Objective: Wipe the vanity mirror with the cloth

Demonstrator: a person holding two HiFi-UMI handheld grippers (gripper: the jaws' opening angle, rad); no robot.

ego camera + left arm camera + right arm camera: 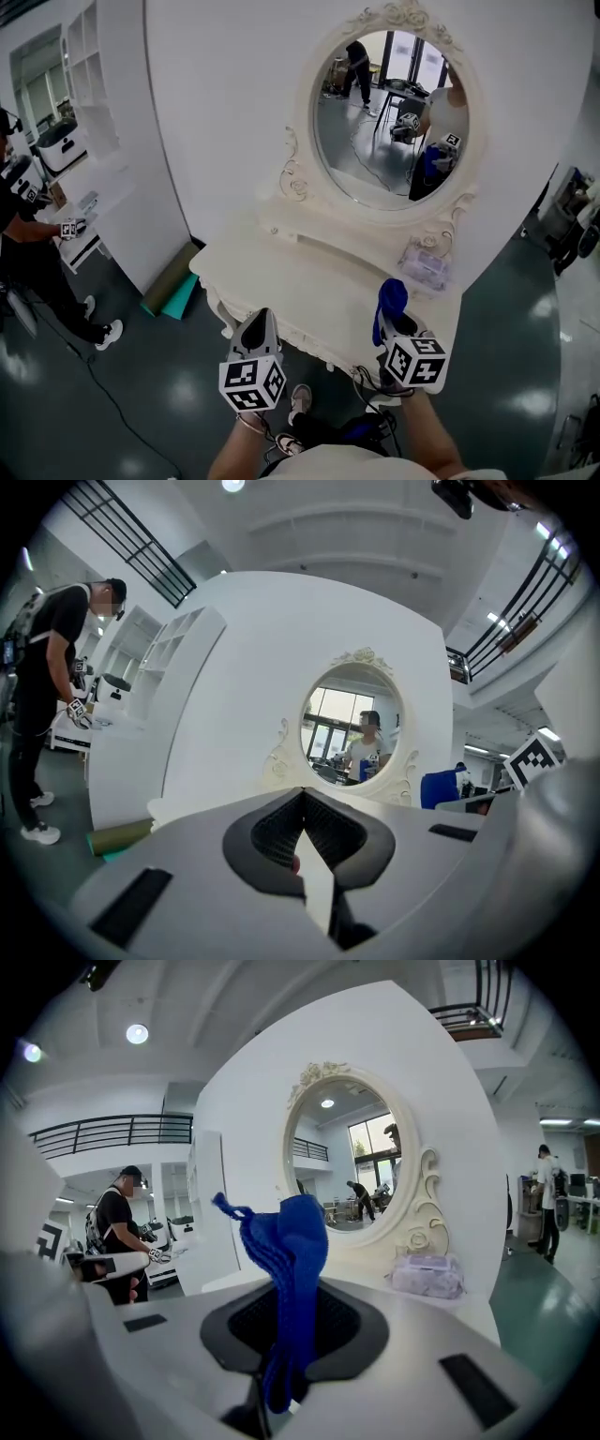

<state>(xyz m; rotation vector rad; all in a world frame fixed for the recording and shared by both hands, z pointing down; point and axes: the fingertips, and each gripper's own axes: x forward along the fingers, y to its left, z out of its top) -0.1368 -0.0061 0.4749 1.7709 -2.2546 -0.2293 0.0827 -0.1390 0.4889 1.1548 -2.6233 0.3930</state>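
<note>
In the head view, the oval vanity mirror (389, 117) stands upright in its carved white frame at the back of a white dressing table (300, 272). Both grippers hang in front of the mirror and below it, near the table's front edge and well apart from the glass. The left gripper (258, 317) is below the mirror's left side. The right gripper (394, 323) is below the mirror's right side, with the blue cloth (391, 298) sticking up out of it. A clear packet (427, 267) lies at the foot of the mirror, on its right. Far to the mirror's left a person in black (28, 253) stands by a shelf unit.

In the left gripper view, the jaws are pressed together at their tips with nothing between them, pointing toward the mirror. The mirror sits straight ahead, above the jaw tips.

In the right gripper view, the jaws are clamped on the cloth. It rises in a bunched fold above the pads and overlaps the mirror's lower left edge, with no contact to be seen. The packet lies below the mirror's right side.
</note>
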